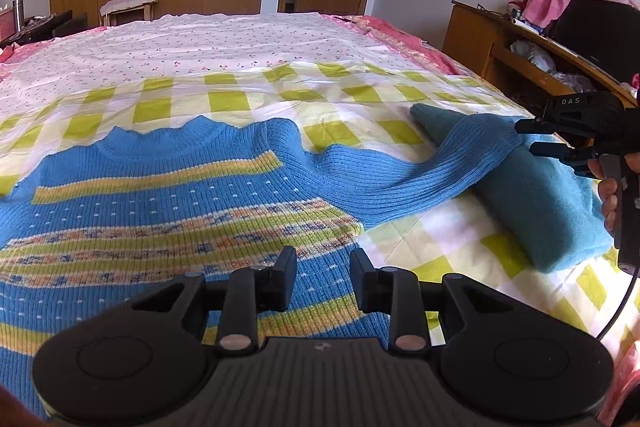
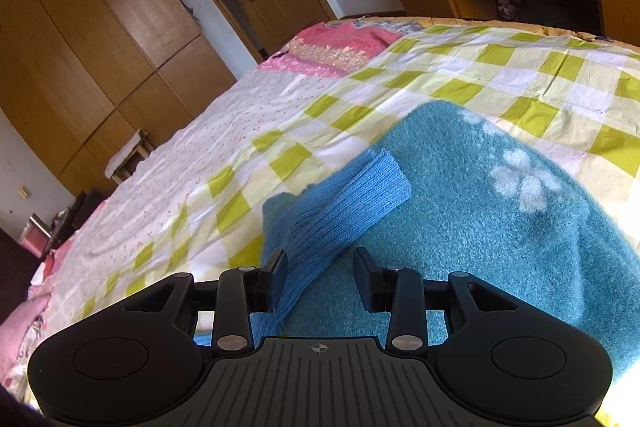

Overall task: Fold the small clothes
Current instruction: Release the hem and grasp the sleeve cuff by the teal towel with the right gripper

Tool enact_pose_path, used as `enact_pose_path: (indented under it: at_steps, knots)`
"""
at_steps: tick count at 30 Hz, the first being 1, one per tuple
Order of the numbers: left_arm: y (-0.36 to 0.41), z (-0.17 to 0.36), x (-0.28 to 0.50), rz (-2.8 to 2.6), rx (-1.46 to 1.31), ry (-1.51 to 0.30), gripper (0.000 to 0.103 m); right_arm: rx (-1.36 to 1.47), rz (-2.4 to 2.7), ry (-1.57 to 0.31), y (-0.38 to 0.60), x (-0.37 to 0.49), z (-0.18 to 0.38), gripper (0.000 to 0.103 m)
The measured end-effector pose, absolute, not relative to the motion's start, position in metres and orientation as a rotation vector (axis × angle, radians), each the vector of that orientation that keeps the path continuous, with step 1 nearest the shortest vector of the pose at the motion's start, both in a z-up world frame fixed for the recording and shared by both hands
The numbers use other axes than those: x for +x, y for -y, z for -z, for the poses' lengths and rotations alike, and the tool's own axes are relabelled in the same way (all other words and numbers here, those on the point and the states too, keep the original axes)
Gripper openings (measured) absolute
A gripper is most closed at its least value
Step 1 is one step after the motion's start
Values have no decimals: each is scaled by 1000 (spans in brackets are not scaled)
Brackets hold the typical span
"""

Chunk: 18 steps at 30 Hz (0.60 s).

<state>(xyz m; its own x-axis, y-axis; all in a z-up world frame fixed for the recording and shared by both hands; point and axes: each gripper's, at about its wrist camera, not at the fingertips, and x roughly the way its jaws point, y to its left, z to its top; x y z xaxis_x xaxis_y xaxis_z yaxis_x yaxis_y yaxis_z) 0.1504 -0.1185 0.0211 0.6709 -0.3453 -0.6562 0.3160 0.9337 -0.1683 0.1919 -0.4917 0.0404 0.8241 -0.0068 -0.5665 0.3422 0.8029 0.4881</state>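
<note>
Left wrist view: the left gripper hangs with jaws apart and nothing between them, over the chest of a blue ribbed-knit sweater lying flat on the green-checked bedspread. Its collar points away from the gripper; one sleeve runs off to the right, onto a folded teal fleece garment.

Right wrist view: the right gripper, jaws parted, hovers above that fluffy fleece; the sleeve's cuff lies just ahead, the sleeve passing beside its left finger, unpinched.
</note>
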Motion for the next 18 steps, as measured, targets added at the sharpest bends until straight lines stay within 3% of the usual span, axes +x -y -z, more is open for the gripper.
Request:
enact_pose_path:
  at_steps: [9,11,13,15,18]
  knots:
    - [112,-7,150,384,-42,-773,36,674,211,-539,500,205,-32,40]
    - [108,-6,146,385,-31,-776,36,666,227,-535,499,207,-32,37]
    - [101,-6,139,381,-17,-775,36,645,244,-540,497,209,-32,21]
    - [92,-8,133,375,-12,-771,36,646,228,-532,495,207,-33,13]
    - [74,-12,122,357,-19,-761,36,607,177,-502,478,204,-43,11]
